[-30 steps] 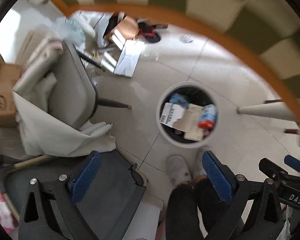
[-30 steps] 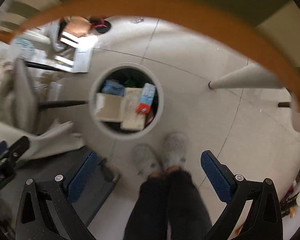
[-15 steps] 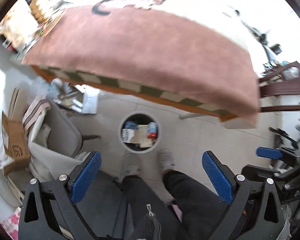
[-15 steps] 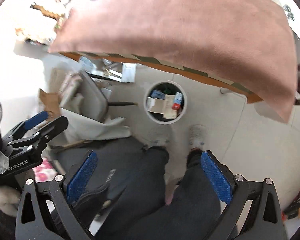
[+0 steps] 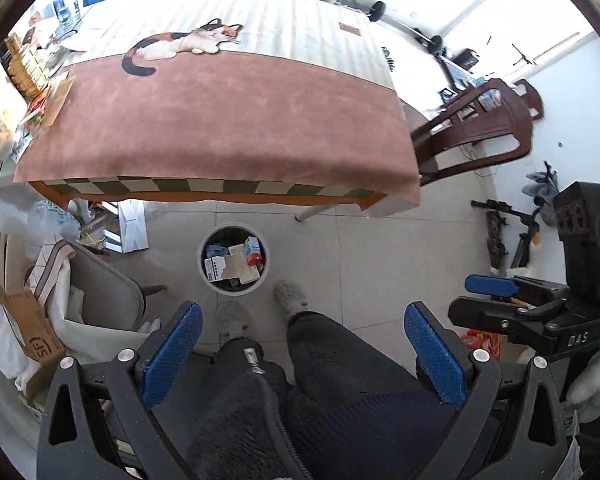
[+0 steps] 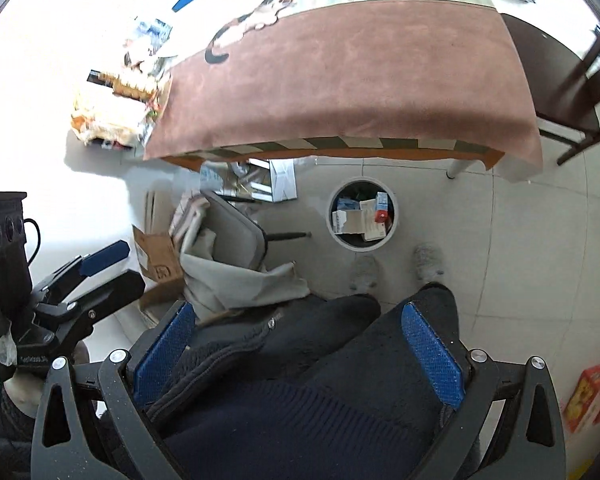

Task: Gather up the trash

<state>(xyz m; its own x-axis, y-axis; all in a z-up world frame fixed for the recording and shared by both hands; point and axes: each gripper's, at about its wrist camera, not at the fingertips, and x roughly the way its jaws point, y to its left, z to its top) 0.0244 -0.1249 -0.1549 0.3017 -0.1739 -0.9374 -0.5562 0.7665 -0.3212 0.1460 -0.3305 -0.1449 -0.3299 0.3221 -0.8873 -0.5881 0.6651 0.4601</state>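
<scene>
Left gripper (image 5: 300,354), black frame with blue ribbed pads: fingers spread wide apart, nothing between them, held high over the person's dark-trousered legs (image 5: 340,380) and pointing down at the floor. Right gripper (image 6: 300,354), same build: fingers likewise spread apart and empty, above the same legs. Each gripper also appears at the edge of the other's view, the right one at the right margin of the left wrist view, the left one at the left margin of the right wrist view.

Just beyond the fingertips, two feet in grey fuzzy slippers (image 5: 290,298) stand on the pale tiled floor (image 5: 380,248). Directly in front of the slippers stands the round white trash bin (image 5: 233,229), upright, holding cardboard cartons and paper packaging (image 5: 232,266) up to near its rim; a red-and-blue carton lies at its right side.

Beyond the bin stands the table with a brown cloth bearing a calico cat print (image 5: 220,120), its checkered border hanging over the near edge. To the left of the bin are a grey upholstered chair draped with pale fabric (image 5: 104,292) and an open brown cardboard box (image 5: 32,332). A dark wooden chair (image 5: 480,128) stands at the table's right end.
</scene>
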